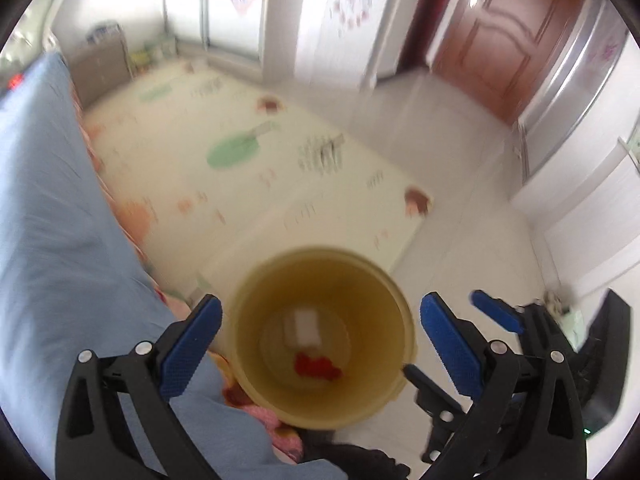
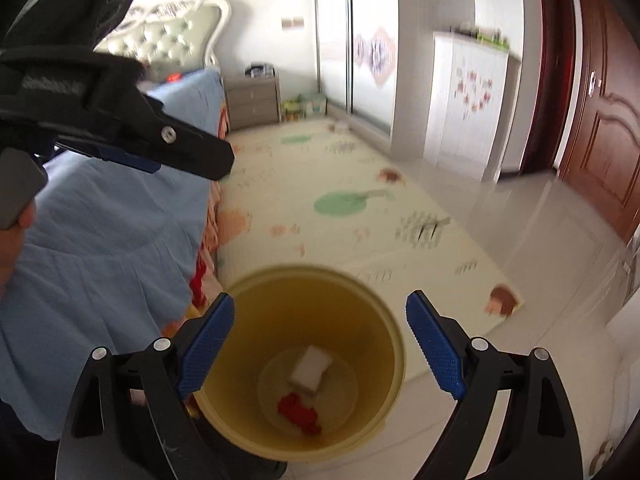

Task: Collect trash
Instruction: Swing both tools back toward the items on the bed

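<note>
A yellow trash bin [image 1: 394,300] stands on the floor beside the bed; it also shows in the right wrist view [image 2: 384,316]. Inside lie a white piece of trash [image 1: 303,327] [image 2: 311,367] and a red crumpled piece [image 1: 318,368] [image 2: 299,412]. My left gripper [image 1: 320,312] is open and empty, above the bin's mouth. My right gripper [image 2: 320,316] is open and empty, also above the bin. The right gripper shows at the right of the left wrist view [image 1: 496,314], and the left gripper at the upper left of the right wrist view [image 2: 160,156].
A bed with a blue sheet [image 1: 44,216] [image 2: 100,232] lies to the left. A patterned play mat [image 1: 256,152] [image 2: 360,208] covers the floor ahead. A grey nightstand [image 2: 252,98], white cabinet [image 2: 464,104] and brown door [image 1: 508,28] stand beyond.
</note>
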`<action>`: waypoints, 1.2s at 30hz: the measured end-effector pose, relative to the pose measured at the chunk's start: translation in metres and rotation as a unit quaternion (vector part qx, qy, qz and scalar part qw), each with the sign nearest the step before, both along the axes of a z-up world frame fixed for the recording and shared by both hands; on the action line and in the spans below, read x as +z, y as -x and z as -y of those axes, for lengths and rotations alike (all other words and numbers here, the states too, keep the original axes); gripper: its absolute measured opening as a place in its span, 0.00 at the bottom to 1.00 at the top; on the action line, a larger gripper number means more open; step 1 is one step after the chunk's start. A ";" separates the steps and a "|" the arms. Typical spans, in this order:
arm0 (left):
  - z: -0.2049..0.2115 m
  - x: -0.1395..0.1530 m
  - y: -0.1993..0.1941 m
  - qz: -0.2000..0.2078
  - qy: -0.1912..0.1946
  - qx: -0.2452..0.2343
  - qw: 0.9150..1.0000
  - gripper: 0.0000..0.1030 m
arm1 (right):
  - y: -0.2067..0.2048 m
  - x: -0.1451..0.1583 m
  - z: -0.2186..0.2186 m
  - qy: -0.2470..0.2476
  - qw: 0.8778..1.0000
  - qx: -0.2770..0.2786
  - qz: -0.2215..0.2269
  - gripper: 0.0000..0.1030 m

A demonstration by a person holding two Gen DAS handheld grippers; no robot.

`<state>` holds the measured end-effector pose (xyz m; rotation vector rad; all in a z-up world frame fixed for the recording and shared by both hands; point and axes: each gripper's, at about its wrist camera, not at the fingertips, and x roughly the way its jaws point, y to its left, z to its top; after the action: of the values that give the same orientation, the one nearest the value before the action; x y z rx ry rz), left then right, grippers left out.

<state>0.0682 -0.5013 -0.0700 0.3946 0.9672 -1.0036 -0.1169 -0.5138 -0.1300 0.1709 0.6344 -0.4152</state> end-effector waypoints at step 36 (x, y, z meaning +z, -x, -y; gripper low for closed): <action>-0.406 0.103 0.053 0.276 0.140 0.404 0.861 0.96 | -0.041 0.146 -0.260 0.045 0.946 0.242 0.211 0.92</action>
<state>0.0151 -0.0950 0.0331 -0.0030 0.3679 -0.2120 -0.0762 -0.2542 0.0160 0.0093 0.2172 0.0731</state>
